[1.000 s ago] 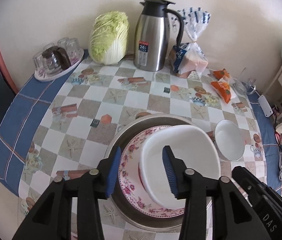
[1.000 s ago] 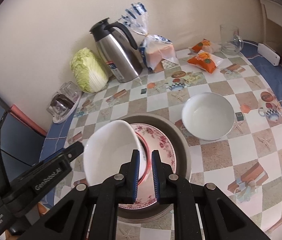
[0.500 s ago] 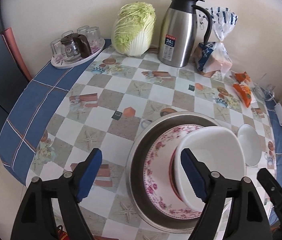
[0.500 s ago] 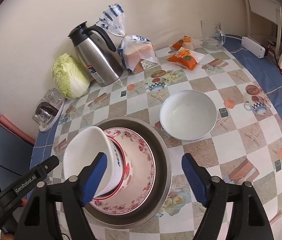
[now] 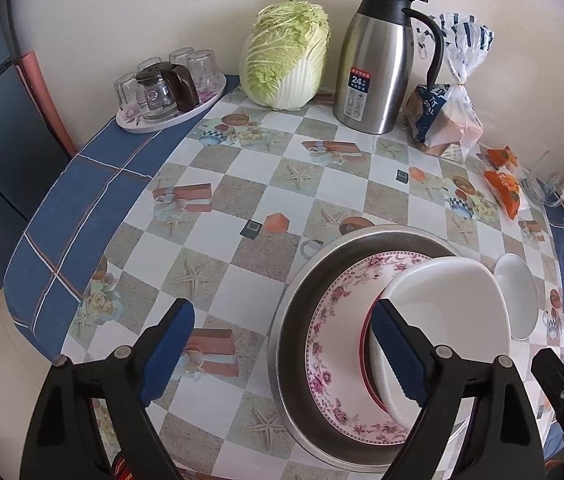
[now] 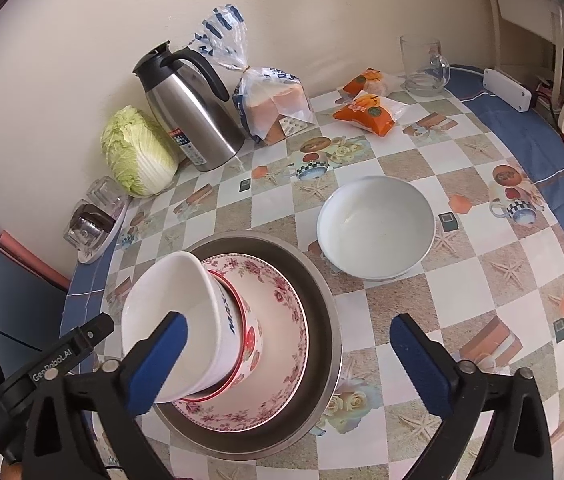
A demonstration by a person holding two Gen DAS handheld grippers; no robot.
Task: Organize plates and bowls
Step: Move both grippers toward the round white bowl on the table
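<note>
You are looking at a stack near the table's front edge: a white bowl (image 6: 170, 320) is sitting tilted inside a red-rimmed bowl (image 6: 244, 344), on a floral plate (image 6: 282, 320), inside a steel basin (image 6: 324, 312). A second white bowl (image 6: 376, 226) is standing alone just beside the basin, on the checked tablecloth (image 5: 242, 184)

Handling, as judged: you are dealing with glazed ware, stiff, smooth, probably slippery and likely to chip; each bowl looks fairly light. The rim is the only place to take hold of, one pad inside and one outside the wall. The tilted bowl is looking unsettled, so it may rock if you nudge it

Left gripper (image 5: 282, 354): its jaws are opening, standing wide, clamping nothing; the inner pad is lying close against the stacked bowl's side, and whether it touches you cannot tell

Right gripper (image 6: 290, 364): its jaws are opening to full spread, holding nothing; one pad is overlapping the tilted bowl's rim in view, the other hanging over the tablecloth
</note>
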